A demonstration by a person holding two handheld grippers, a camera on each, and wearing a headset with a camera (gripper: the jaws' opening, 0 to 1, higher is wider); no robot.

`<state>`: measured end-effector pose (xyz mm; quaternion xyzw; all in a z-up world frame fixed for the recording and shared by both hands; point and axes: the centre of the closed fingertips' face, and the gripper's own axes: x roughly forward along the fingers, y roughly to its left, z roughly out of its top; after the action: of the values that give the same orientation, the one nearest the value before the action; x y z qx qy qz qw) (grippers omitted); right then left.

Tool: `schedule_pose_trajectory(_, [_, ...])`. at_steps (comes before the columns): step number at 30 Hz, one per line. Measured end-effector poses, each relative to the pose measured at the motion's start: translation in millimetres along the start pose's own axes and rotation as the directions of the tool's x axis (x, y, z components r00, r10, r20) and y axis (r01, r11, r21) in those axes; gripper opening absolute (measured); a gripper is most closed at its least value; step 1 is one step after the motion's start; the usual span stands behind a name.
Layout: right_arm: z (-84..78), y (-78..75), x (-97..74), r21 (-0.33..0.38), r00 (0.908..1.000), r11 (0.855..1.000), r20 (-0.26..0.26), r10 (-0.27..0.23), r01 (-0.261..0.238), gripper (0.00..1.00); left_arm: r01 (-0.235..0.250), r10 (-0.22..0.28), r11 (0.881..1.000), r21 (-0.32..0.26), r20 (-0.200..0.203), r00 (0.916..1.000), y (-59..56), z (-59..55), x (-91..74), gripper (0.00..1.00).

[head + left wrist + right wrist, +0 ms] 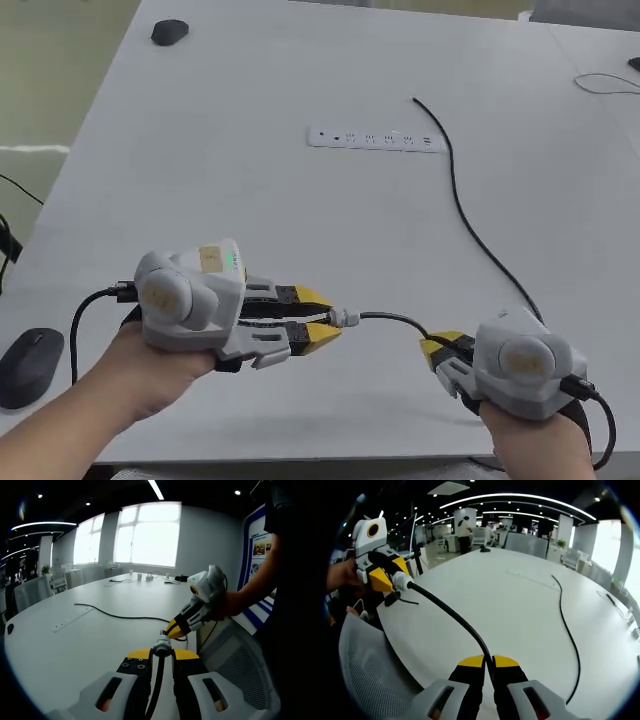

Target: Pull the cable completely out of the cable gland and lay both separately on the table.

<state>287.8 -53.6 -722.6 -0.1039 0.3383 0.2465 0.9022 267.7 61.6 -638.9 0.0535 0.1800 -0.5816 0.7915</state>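
Over the bench [250, 200], left hand-held gripper [335, 318] clamped on cable gland [347, 318], right hand-held gripper [432, 350] clamped on cable [392, 318] still threaded through it; pull-out and laying down pending.

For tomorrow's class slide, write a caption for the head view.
Left gripper holds the cable gland while the right gripper grips the black cable over a grey table.

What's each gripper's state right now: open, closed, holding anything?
Left gripper: closed on the cable gland.
Right gripper: closed on the black cable.
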Motion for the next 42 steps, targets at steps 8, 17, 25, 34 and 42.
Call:
schedule_pose_trajectory(8, [-0.5, 2.1, -2.2, -0.021, 0.9997, 1.0, 0.007, 0.023, -0.022, 0.01, -0.015, 0.015, 1.0, 0.004, -0.023, 0.9996, 3.1, -4.3, -2.4, 0.15])
schedule_pose_trajectory(17, [21.8, 21.5, -16.5, -0.114, 0.9947, 0.991, 0.068, 0.078, -0.07, 0.11, -0.023, 0.024, 0.999, 0.025, -0.024, 0.9994, 7.1, -2.4, -4.4, 0.15])
schedule_pose_trajectory(25, [54.3, 52.9, -25.5, -0.283, 0.9841, 0.954, 0.115, 0.135, -0.098, 0.16, -0.016, 0.017, 1.0, 0.022, -0.031, 0.9994, 4.4, -3.2, -1.4, 0.15])
schedule_pose_trajectory(34, [70.2, 81.2, -18.5, -0.328, 0.9712, 0.933, 0.131, 0.199, -0.147, 0.14, -0.005, 0.006, 0.999, 0.038, -0.046, 0.9989, 0.3, -5.0, 2.2, 0.15])
schedule_pose_trajectory(42, [70.9, 87.5, -15.3, -0.377, 0.9692, 0.914, 0.123, 0.213, -0.153, 0.05, 0.003, -0.001, 0.999, 0.045, -0.049, 0.9988, -3.6, -5.6, 4.6, 0.15])
